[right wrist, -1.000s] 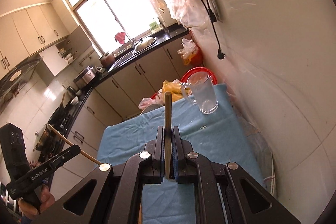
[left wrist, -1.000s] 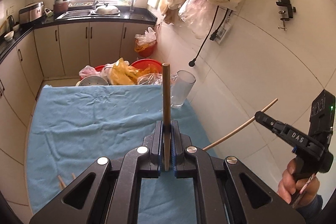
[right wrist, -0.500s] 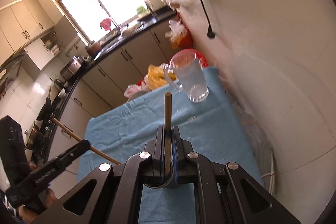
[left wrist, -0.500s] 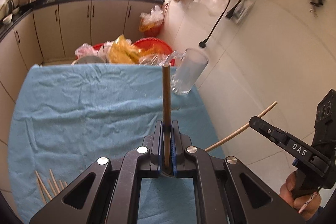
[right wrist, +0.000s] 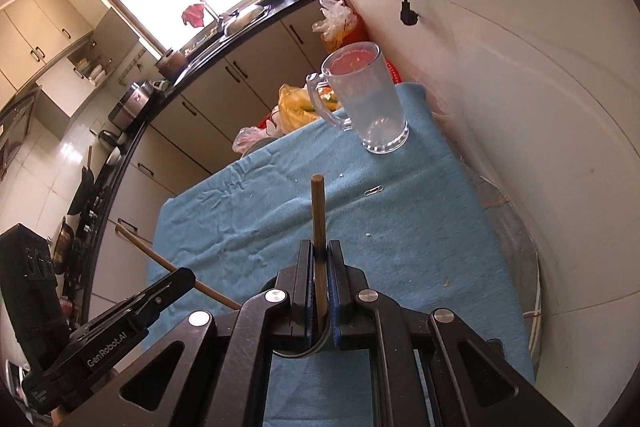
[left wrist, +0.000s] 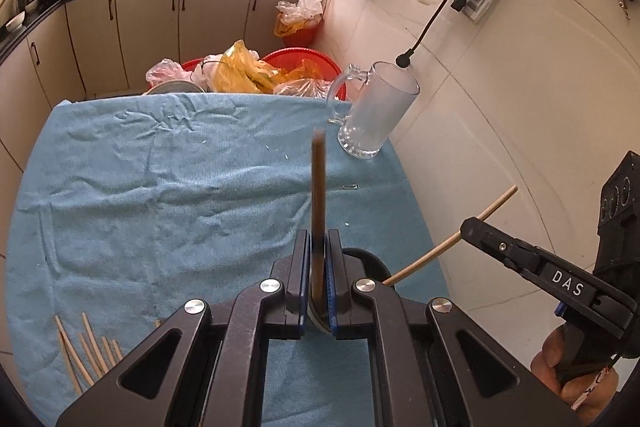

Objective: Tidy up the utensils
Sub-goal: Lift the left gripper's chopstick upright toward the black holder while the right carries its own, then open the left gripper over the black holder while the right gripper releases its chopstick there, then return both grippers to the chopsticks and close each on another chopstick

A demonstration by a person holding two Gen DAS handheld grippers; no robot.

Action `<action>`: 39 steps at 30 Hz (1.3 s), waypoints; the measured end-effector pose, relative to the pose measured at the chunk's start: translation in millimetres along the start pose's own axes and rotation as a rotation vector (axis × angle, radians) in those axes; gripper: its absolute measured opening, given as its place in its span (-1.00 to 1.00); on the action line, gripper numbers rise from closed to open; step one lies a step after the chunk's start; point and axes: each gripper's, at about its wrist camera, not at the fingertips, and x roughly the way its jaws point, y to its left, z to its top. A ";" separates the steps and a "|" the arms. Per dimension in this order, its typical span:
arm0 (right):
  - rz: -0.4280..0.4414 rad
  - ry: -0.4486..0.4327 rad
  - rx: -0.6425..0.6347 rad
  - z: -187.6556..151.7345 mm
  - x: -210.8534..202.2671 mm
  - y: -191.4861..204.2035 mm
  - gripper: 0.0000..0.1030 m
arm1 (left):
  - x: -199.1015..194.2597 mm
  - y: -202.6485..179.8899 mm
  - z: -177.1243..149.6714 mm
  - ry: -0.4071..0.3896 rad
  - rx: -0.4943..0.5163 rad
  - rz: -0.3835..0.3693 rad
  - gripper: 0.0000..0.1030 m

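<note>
Left gripper (left wrist: 319,259) clamps a dark chopstick (left wrist: 318,195) at frame centre; right gripper (right wrist: 319,267) clamps another chopstick (right wrist: 319,215); glass mug (left wrist: 376,111) stands upper right.

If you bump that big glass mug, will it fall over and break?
The glass mug looks thick-walled with a wide, heavy base, so a light bump probably just slides it on the blue cloth. It stands near the cloth's edge by the wall, so a hard shove might tip and crack it.
</note>
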 end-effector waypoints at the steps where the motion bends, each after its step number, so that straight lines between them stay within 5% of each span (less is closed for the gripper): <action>1: 0.007 0.007 0.000 0.5 1.3 -0.3 -0.84 | -0.4 0.1 0.3 0.000 -0.001 -0.004 -0.79; 4: 0.002 0.000 -0.011 -0.4 -1.1 2.6 -0.84 | -3.7 2.7 1.7 -0.013 -0.012 -0.001 -0.52; 19: -0.029 -0.046 -0.007 -14.1 -42.3 6.8 -0.70 | -53.0 15.0 -5.7 -0.081 -0.022 -0.008 -0.31; 31: 0.029 0.092 -0.075 -76.8 -28.5 39.9 -0.60 | -92.5 75.2 -53.7 -0.065 -0.112 0.038 -0.30; 39: 0.055 0.202 -0.125 -112.5 -1.8 68.5 -0.60 | -118.8 155.5 -102.3 -0.045 -0.263 0.122 -0.30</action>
